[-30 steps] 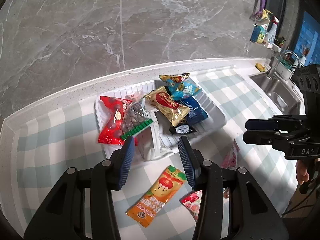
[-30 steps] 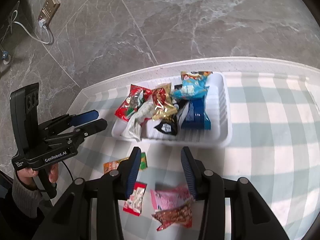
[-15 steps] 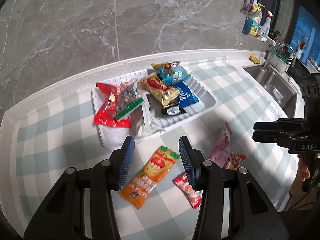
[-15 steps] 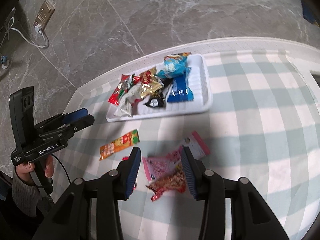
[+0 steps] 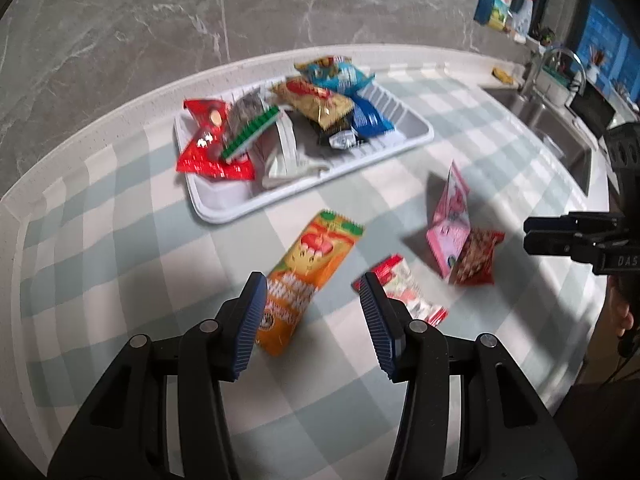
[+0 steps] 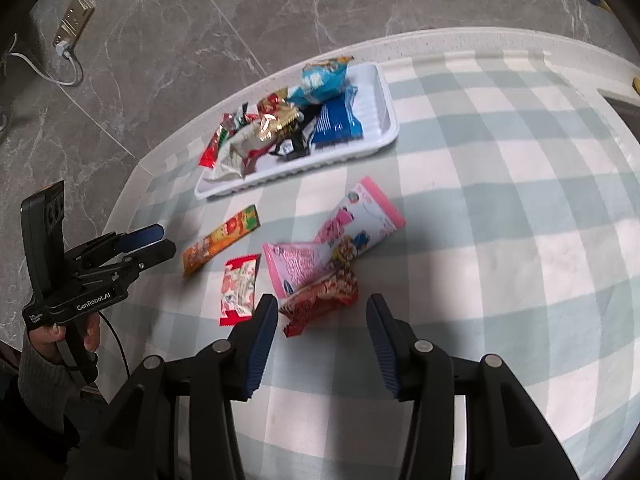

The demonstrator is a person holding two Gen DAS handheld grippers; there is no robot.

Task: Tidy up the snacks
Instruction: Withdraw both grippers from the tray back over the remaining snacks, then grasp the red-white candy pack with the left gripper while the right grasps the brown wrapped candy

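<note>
A white tray (image 5: 224,216) (image 6: 280,178) at the back of the checked cloth holds several snack packets. In front of it, four loose packets lie on the cloth. They are an orange one (image 5: 316,248) (image 6: 220,240), a small red-and-white one (image 5: 404,288) (image 6: 239,288), a pink one (image 5: 452,216) (image 6: 320,256) and a red-brown one (image 5: 476,256) (image 6: 320,300). My left gripper (image 5: 312,280) (image 6: 156,240) is open above the orange packet's near end. My right gripper (image 6: 322,300) (image 5: 560,236) hangs over the red-brown packet, its jaws opening with nothing gripped.
A sink with a faucet (image 5: 560,60) lies at the counter's right end, with bottles (image 5: 496,4) behind it. A wall socket with a cable (image 6: 74,16) sits on the grey marble wall at the left. A person's hand (image 6: 52,332) holds the left gripper's handle.
Both grippers have drawn back from the tray and come lower. The loose packets, earlier partly under the fingers, now show in front of and between the jaws.
</note>
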